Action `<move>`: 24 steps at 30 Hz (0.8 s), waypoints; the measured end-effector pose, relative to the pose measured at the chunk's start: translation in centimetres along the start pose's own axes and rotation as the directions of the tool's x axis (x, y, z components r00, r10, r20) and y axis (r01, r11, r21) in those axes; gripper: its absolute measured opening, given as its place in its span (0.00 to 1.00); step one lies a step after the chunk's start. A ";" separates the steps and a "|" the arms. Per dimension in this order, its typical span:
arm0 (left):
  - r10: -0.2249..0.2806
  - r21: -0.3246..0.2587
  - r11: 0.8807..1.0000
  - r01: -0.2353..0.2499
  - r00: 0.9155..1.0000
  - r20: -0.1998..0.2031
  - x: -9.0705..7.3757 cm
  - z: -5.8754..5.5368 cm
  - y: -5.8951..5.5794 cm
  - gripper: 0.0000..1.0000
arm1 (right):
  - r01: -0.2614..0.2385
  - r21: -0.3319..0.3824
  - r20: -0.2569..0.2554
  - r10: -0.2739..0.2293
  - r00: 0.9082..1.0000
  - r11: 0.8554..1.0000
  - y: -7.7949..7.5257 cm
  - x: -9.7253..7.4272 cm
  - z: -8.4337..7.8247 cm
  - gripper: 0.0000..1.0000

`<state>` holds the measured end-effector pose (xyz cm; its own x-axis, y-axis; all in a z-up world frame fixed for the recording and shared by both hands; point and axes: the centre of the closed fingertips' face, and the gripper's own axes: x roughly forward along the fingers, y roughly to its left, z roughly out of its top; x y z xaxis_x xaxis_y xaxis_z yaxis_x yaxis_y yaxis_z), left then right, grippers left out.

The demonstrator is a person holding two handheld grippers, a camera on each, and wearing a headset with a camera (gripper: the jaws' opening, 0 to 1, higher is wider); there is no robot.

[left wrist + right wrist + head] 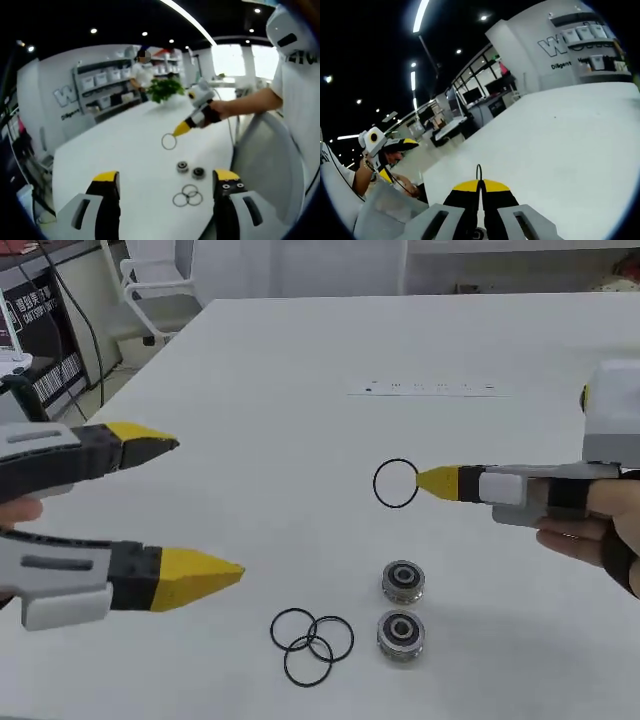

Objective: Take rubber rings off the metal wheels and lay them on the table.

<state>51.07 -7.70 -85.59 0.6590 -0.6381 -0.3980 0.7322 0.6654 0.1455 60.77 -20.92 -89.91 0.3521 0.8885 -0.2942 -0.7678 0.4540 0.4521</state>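
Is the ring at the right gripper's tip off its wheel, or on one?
Off. The rubber ring hangs pinched by the right gripper, fingers shut, apart from both metal wheels standing on the table.

Open table ahead of both fingertips; clutter on the near side.
Only bare table (300, 370) lies between and beyond the wide-apart fingers of the left gripper (210, 508). Off its lower fingertip three loose rings (311, 637) overlap, two metal wheels (402, 580) just beside them, both nearer the person than the pinched tips of the right gripper (418, 481), where a rubber ring (375, 483) juts forward.
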 end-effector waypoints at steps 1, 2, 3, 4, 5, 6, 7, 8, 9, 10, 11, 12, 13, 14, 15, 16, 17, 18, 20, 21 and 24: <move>0.012 -0.024 1.000 -0.013 1.000 -0.004 -0.2 -0.6 0.1 0.77 | -0.005 -0.003 -0.002 0.005 1.000 1.000 0.2 0.1 0.0 0.00; 0.015 -0.033 0.999 -0.015 1.000 -0.004 -0.2 -0.7 0.1 0.78 | -0.013 -0.009 -0.004 0.013 1.000 1.000 0.5 0.2 0.0 0.00; 0.019 -0.050 0.999 -0.019 1.000 -0.002 -0.3 -1.1 0.0 0.78 | -0.018 -0.012 -0.004 0.018 1.000 1.000 0.7 0.3 0.0 0.00; 0.019 -0.059 0.998 -0.020 1.000 -0.002 -0.4 -1.4 -0.1 0.78 | -0.030 -0.015 -0.009 0.030 1.000 0.999 1.1 0.5 -0.1 0.00; 0.020 -0.068 0.997 -0.021 1.000 -0.007 -0.5 -1.8 -0.2 0.78 | -0.035 -0.019 -0.012 0.035 0.999 0.999 1.3 0.6 -0.1 0.00; 0.023 -0.075 0.997 -0.024 1.000 -0.014 -0.5 -2.1 -0.3 0.78 | -0.042 -0.024 -0.018 0.041 0.999 0.999 1.6 0.8 -0.2 0.00; 0.029 -0.083 0.996 -0.030 0.999 -0.022 -0.6 -2.5 -0.4 0.78 | -0.048 -0.027 -0.023 0.048 0.999 0.998 1.8 0.9 -0.4 0.00; 0.033 -0.089 0.995 -0.035 0.999 -0.024 -0.6 -2.8 -0.4 0.78 | -0.055 -0.031 -0.029 0.054 0.998 0.998 2.0 1.0 -0.5 0.00; 0.038 -0.105 0.994 -0.040 0.999 -0.023 -0.7 -3.1 -0.5 0.79 | -0.061 -0.036 -0.038 0.059 0.998 0.998 2.2 1.2 -0.7 0.00; 0.040 -0.117 0.992 -0.042 0.999 -0.021 -0.7 -3.3 -0.5 0.79 | -0.065 -0.041 -0.045 0.063 0.997 0.997 2.4 1.4 -0.9 0.00; 0.042 -0.124 0.991 -0.044 0.999 -0.021 -0.8 -3.4 -0.6 0.79 | -0.070 -0.044 -0.052 0.068 0.996 0.997 2.6 1.5 -1.0 0.00; 0.046 -0.130 0.990 -0.049 0.999 -0.023 -0.9 -3.7 -0.6 0.79 | -0.074 -0.046 -0.058 0.071 0.996 0.996 2.7 1.6 -1.2 0.00; 0.050 -0.133 0.990 -0.053 0.998 -0.025 -0.9 -3.8 -0.5 0.79 | -0.079 -0.050 -0.065 0.076 0.995 0.996 2.9 1.7 -1.4 0.00; 0.059 -0.138 0.988 -0.062 0.998 -0.027 -1.0 -4.0 -0.5 0.79 | -0.086 -0.052 -0.073 0.082 0.994 0.995 3.1 1.9 -1.6 0.00; 0.066 -0.143 0.987 -0.069 0.997 -0.029 -1.1 -4.2 -0.4 0.80 | -0.093 -0.054 -0.082 0.088 0.993 0.994 3.3 2.0 -1.8 0.00; 0.075 -0.151 0.985 -0.079 0.997 -0.033 -1.2 -4.5 -0.2 0.80 | -0.097 -0.056 -0.089 0.092 0.992 0.994 3.5 2.2 -2.0 0.00; 0.080 -0.157 0.984 -0.084 0.996 -0.036 -1.3 -4.7 -0.1 0.80 | -0.104 -0.061 -0.104 0.097 0.990 0.993 3.7 2.3 -2.4 0.00; 0.085 -0.161 0.983 -0.090 0.996 -0.040 -1.3 -4.9 -0.1 0.80 | -0.106 -0.064 -0.110 0.099 0.989 0.992 3.8 2.5 -2.6 0.00; 0.093 -0.171 0.980 -0.099 0.995 -0.043 -1.3 -5.1 0.0 0.83 | -0.117 -0.065 -0.133 0.108 0.985 0.991 4.1 2.8 -3.3 0.00; 0.095 -0.174 0.980 -0.101 0.995 -0.043 -1.3 -5.2 -0.1 0.83 | -0.122 -0.067 -0.145 0.111 0.983 0.990 4.2 2.9 -3.7 0.00; 0.091 -0.181 0.979 -0.098 0.995 -0.046 -1.2 -5.3 -0.4 0.84 | -0.139 -0.072 -0.200 0.122 0.972 0.988 4.6 3.5 -5.3 0.00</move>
<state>49.07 -5.21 -89.97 0.7146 -0.5563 -0.4242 0.6207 0.7839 0.0176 55.63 -16.04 -93.28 0.1413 0.9057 -0.3996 -0.8459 0.3202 0.4266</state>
